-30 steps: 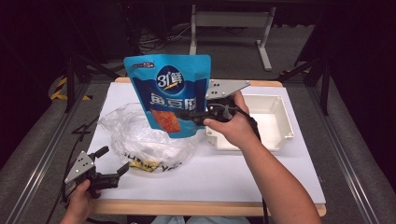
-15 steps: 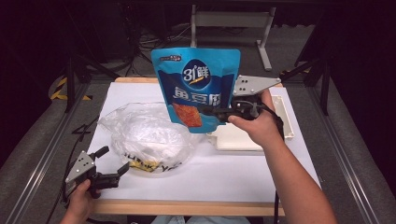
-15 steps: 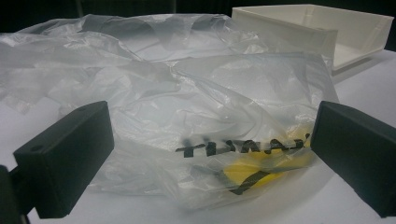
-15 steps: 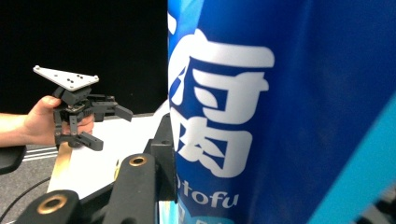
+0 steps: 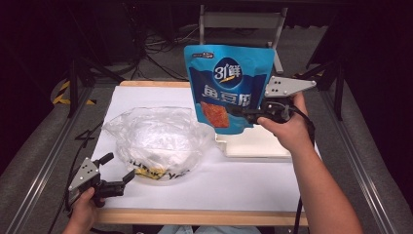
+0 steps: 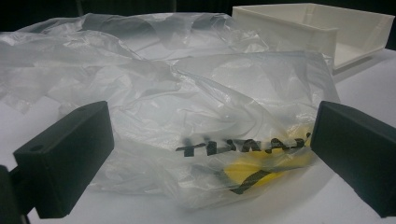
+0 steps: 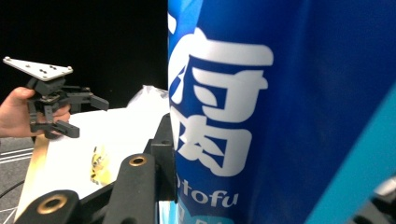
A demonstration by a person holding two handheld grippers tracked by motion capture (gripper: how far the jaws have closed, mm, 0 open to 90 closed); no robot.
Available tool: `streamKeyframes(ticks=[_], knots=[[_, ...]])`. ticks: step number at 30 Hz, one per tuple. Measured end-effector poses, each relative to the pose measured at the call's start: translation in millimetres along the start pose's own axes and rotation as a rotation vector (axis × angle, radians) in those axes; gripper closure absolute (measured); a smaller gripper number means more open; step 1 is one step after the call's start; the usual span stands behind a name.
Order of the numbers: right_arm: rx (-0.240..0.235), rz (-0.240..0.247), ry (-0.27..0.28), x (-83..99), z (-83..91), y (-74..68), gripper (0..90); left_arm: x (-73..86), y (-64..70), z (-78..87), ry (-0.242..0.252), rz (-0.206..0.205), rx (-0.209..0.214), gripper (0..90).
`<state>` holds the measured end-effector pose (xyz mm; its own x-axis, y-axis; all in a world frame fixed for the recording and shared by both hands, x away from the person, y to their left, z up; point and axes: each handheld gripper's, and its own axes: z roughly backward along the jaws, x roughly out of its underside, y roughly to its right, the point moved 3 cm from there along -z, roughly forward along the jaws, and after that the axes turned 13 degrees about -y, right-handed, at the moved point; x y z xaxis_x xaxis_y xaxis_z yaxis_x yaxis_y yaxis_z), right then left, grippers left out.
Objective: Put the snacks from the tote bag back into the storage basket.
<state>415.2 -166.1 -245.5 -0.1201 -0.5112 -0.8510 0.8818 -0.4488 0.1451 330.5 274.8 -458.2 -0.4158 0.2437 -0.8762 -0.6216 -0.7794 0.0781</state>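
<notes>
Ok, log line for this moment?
right gripper: shut on blue pouch, above tray | left gripper: open beside plastic bag

Desk (image 5: 146,100) w/ white top, wood edge. Metal stand (image 5: 241,19) on floor behind desk, cables (image 5: 156,48) left of it. Yellow-black hazard tape (image 5: 63,92) on floor left of desk.
</notes>
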Motion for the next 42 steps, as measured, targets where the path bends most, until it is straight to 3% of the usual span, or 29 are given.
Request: streamKeyframes(ticks=[11,20,28,34,42], knots=[[0.069,-0.03,0.003,16.1,25.3,23.1,57.8,-0.1,0.2,-0.9,0.008,0.001,-0.002,0.1],[0.107,-0.059,-0.007,29.1,33.3,41.2,57.8,0.0,-0.1,-0.6,-0.003,-0.003,-0.003,0.2],[0.147,-0.093,-0.023,42.1,34.4,56.5,57.8,0.1,-0.1,-0.8,-0.004,-0.002,-0.002,0.2],[0.189,-0.092,-0.03,52.9,28.7,66.2,57.7,0.2,0.0,-0.8,-0.006,-0.001,-0.003,0.2],[0.189,-0.125,-0.046,71.5,17.8,71.3,57.7,0.3,0.1,-1.7,0.004,0.004,-0.006,0.2]])
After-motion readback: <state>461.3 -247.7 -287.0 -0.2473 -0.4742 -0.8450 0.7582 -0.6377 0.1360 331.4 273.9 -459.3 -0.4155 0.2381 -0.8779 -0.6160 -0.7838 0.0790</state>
